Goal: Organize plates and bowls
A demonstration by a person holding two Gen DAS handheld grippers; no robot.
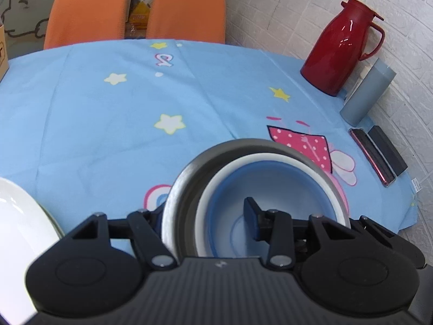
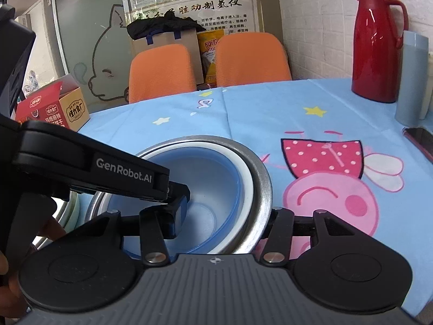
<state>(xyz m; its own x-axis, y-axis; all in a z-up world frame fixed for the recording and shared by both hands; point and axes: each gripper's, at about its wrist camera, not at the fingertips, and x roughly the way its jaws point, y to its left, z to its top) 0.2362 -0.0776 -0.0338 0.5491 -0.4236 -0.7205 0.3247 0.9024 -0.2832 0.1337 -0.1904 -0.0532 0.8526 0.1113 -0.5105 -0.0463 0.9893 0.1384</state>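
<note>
Left wrist view shows a nested stack on the desk with the light-blue cartoon-print cloth (image 1: 108, 135): a round brushed-steel bowl (image 1: 186, 178) carrying a blue plastic bowl with a white rim (image 1: 273, 178) inside it. The left tongs (image 1: 205, 216) straddle the near-left walls of both bowls, one finger hidden outside the steel and one dark pad inside the blue bowl. They stand at a middling spread, about as wide as the two walls together; I judge them closed on the stack, though actual pad contact is hard to confirm.

Right wrist view has the right tongs (image 2: 227, 218) straddling the near-right side of the same steel bowl (image 2: 259, 173), one pad inside the blue bowl (image 2: 205, 170), the other finger outside the steel rim. Whether they press or merely bracket the wall, I cannot tell.

Risks from here, as I judge them: the inner bowl sits off-centre, crowded toward one side, so an uneven lift by the two hands could tip the stack or let the plastic bowl slide free. Smooth steel may slip through the pads. A glossy white ceramic plate (image 1: 19, 216) lies just left of the stack and could be knocked, and dragging rather than lifting would bunch the cloth.
</note>
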